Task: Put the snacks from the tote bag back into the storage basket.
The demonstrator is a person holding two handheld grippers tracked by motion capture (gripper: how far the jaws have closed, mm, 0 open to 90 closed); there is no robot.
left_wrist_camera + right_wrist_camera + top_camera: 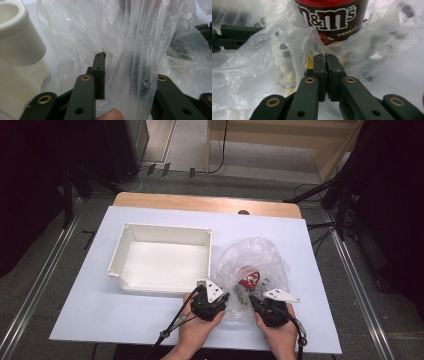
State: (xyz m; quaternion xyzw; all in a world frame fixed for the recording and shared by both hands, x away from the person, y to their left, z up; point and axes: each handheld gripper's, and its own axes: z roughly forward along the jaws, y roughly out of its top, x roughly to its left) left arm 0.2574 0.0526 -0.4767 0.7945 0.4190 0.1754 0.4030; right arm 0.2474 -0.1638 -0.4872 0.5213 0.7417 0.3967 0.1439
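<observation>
While the white bin (pixel 161 257) sits empty at the left, we work the clear plastic bag (pixel 255 265) to its right, near the table's (pixel 100 320) front edge. Our left gripper (pixel 224 304) stands part open with bag film between its jaws; we cannot tell if it pinches. Our right gripper (pixel 325 58) is clamped shut on a fold of the bag, just near of the candy tub (pixel 332 17) inside. We judge this the opening step; next, pull the mouth apart gently.

Crumpled clear plastic bag (pixel 255 262) beside white bin (pixel 165 257)
</observation>
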